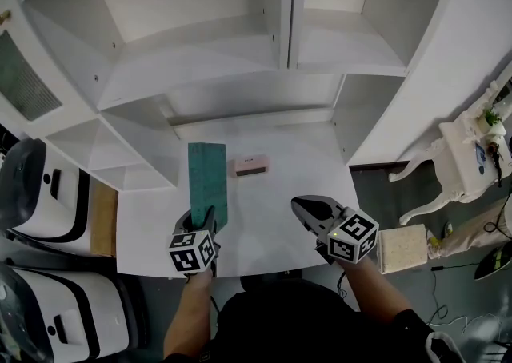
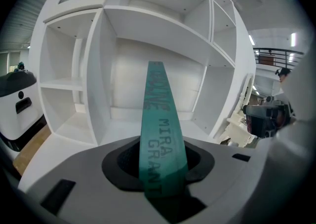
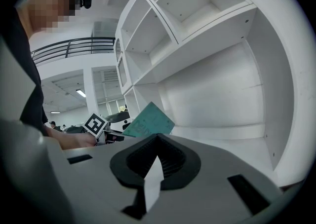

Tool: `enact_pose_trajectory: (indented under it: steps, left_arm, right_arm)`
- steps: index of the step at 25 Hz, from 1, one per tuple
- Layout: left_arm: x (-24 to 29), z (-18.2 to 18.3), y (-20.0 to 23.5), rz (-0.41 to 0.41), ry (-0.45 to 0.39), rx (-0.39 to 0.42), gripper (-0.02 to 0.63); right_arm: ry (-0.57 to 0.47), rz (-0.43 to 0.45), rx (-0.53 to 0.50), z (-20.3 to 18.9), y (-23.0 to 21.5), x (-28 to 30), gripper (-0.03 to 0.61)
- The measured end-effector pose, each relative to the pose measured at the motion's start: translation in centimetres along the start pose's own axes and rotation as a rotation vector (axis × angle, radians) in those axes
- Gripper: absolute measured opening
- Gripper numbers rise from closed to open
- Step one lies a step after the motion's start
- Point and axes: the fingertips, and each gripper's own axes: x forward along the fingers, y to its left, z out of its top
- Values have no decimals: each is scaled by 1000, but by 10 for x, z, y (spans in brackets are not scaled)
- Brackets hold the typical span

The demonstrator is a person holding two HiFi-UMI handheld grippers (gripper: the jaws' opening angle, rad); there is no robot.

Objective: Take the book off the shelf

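Note:
A teal book (image 1: 208, 181) juts out from my left gripper (image 1: 206, 224) toward the shelf, out over the white desk surface (image 1: 288, 185). Its cover faces up in the head view. In the left gripper view its spine (image 2: 160, 139) with dark lettering runs between the jaws, and my left gripper (image 2: 161, 171) is shut on it. The right gripper view shows the book's corner (image 3: 148, 122) off to the left. My right gripper (image 1: 304, 209) hovers over the desk to the right of the book. Its jaws (image 3: 155, 164) are together with nothing held.
The white shelf unit (image 1: 240, 41) with open compartments rises behind the desk. A small pink block (image 1: 250, 165) lies on the desk just right of the book. White machines (image 1: 40, 193) stand at the left. A beige box (image 1: 402, 248) and a white ornate table (image 1: 464, 145) are at the right.

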Motion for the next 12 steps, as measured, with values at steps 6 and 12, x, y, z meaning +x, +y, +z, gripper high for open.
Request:
enact_pose_trajectory:
  steps: [6,12]
  left_arm:
    - [-6,9,-1,-2,-25,35,153]
    - [-10,17,4,-2,-44,32,153]
  right_arm:
    - [-31,-45,-42,13,-3,2,12]
    - [-36,-14,-70,19,5,11,12]
